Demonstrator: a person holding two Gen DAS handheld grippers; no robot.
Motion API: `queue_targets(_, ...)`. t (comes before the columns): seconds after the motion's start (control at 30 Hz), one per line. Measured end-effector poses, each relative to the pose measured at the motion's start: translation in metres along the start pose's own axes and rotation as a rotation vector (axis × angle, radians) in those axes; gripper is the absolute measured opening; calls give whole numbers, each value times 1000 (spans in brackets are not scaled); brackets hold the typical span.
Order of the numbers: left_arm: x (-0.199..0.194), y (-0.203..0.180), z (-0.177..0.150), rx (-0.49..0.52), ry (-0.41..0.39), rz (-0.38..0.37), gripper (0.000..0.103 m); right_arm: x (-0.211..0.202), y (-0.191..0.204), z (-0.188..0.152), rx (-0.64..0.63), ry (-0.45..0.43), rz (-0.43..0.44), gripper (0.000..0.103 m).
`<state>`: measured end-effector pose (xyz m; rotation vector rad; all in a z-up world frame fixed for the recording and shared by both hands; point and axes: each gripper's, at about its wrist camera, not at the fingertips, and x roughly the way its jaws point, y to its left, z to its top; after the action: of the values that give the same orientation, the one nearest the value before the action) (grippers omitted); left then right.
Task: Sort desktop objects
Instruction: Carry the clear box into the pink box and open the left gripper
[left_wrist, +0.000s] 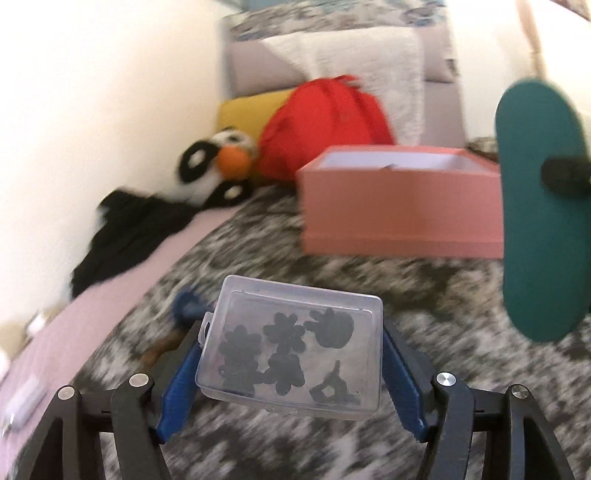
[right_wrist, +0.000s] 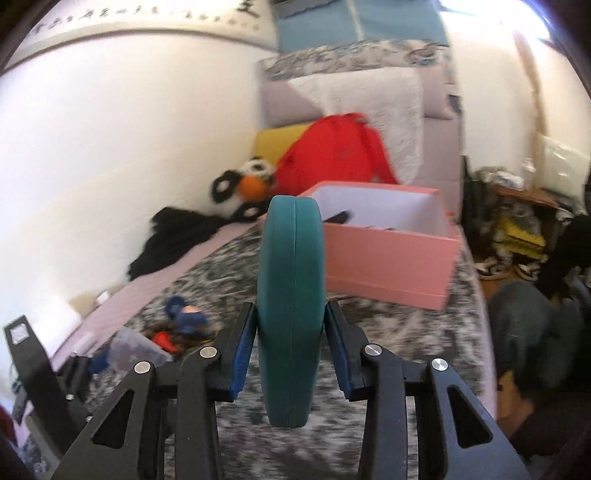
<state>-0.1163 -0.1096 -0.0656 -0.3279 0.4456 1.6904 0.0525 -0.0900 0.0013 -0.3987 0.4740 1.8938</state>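
While both loads ride clear of the patterned blanket (left_wrist: 295, 258), left gripper (left_wrist: 291, 365) clamps clear plastic case (left_wrist: 291, 347); right gripper (right_wrist: 291, 350) clamps teal case (right_wrist: 291, 306) edge-on, short of pink box (right_wrist: 388, 254); thin pad contact, likely slip or twist; cases may collide.

My box (left_wrist: 291, 347) is clear glossy plastic; my case (right_wrist: 291, 306) looks matt teal, smooth. Pink carton (right_wrist: 388, 254) seems matt card; the blanket (right_wrist: 388, 332) mottled, fuzzy cloth.
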Motion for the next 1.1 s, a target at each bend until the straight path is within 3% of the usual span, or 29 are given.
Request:
queue_targets(0.13,13,-20,37,-18,-22,-86,74,-2,-35,-3,40,-2,-85,41)
queue_targets(0.4,86,-56,135,-78,-26,-193,74,9,-81,-7,136,6,-129,40)
queue_targets(0.6,147,-75,207,-165,-66,-137,76,23,-102,-8,192,24,-118,40)
queue_targets(0.63,158,-77,212,-166,-76,-103,82,24,-103,-8,198,24,-117,40)
queue_targets(0.67,170,-79,218,-168,-85,-69,99,24,-105,-8,204,24,-114,40)
queue_targets(0.73,195,-80,219,-189,-49,-72,103,25,-110,-7,218,19,-109,40)
queue_targets(0.83,211,-68,206,-267,7,-194,103,25,-116,-8,240,12,-106,40)
queue_targets(0.9,193,-59,192,-307,-55,-190,103,25,-119,-8,262,10,-100,40)
queue_targets(1.0,151,-48,157,-335,-157,-123,103,26,-124,-8,292,8,-92,40)
queue_targets(1.1,115,-42,106,-377,-200,-64,103,22,-122,-6,291,-2,-89,40)
